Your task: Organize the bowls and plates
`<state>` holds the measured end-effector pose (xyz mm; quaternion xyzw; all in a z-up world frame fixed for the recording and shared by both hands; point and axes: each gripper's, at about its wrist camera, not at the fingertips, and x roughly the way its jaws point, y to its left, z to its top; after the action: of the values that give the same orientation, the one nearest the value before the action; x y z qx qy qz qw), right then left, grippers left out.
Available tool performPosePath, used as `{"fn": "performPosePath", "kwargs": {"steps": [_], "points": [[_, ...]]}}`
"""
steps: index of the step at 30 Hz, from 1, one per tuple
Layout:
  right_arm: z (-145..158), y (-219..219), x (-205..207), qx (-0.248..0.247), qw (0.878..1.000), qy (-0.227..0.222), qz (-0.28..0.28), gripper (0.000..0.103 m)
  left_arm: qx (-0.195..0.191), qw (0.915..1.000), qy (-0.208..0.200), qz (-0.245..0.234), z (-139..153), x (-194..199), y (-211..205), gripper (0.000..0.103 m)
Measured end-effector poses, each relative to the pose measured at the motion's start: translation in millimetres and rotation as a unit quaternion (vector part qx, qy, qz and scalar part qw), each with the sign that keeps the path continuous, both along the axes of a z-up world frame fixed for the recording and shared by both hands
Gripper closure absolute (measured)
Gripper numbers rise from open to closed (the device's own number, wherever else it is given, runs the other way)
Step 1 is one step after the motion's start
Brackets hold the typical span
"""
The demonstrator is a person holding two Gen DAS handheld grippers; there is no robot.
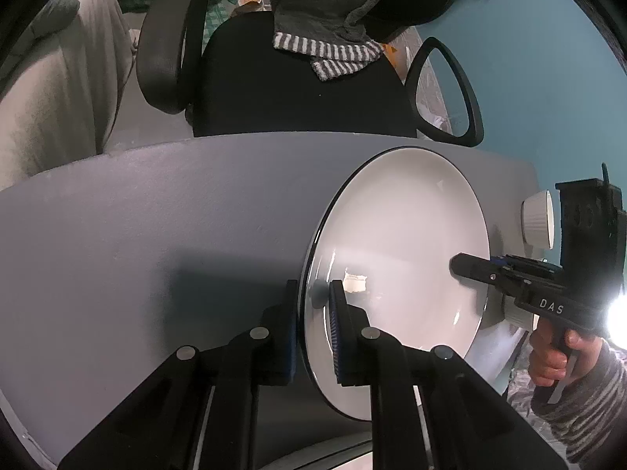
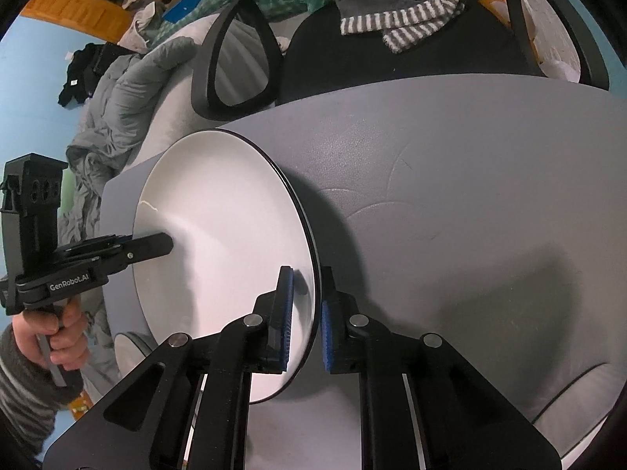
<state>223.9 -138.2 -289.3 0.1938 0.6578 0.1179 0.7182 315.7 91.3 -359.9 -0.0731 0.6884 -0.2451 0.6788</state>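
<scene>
plate: big round white ceramic plate with thin dark rim mid-frame over grey desk | left gripper + right gripper: jaws narrow, pinching opposite rims, probably so it stays level | small white ribbed bowl at right edge

Left gripper, right gripper clamped, angled steeply down.

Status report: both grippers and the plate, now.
Left gripper shut on round white dark-rimmed plate, left edge. Right gripper shut on opposite edge. White ribbed bowl beside plate on grey table.
</scene>
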Motion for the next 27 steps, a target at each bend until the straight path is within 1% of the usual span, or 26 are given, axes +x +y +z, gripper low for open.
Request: {"fn": "performPosePath", "kwargs": {"steps": [9, 20, 27], "points": [[9.2, 10.2, -2.4, -0.020, 0.999, -0.015, 0.024, 0.092, -0.002, 1.0000, -0.008, 0.001, -0.8, -2.7, 4.6, 0.089], [16.8, 11.6, -3.9, -0.002, 1.000, -0.019, 0.014, 0.093, 0.008, 0.9997, -0.021, -0.004, 15.2, -11.4, 9.2, 0.088], [28.3, 12.4, -12.3, 0.010, 0.999, -0.032, 0.002, 0.093, 0.001, 0.9994, -0.035, 0.001, 32.2, -17.2, 12.7, 0.088]]}}
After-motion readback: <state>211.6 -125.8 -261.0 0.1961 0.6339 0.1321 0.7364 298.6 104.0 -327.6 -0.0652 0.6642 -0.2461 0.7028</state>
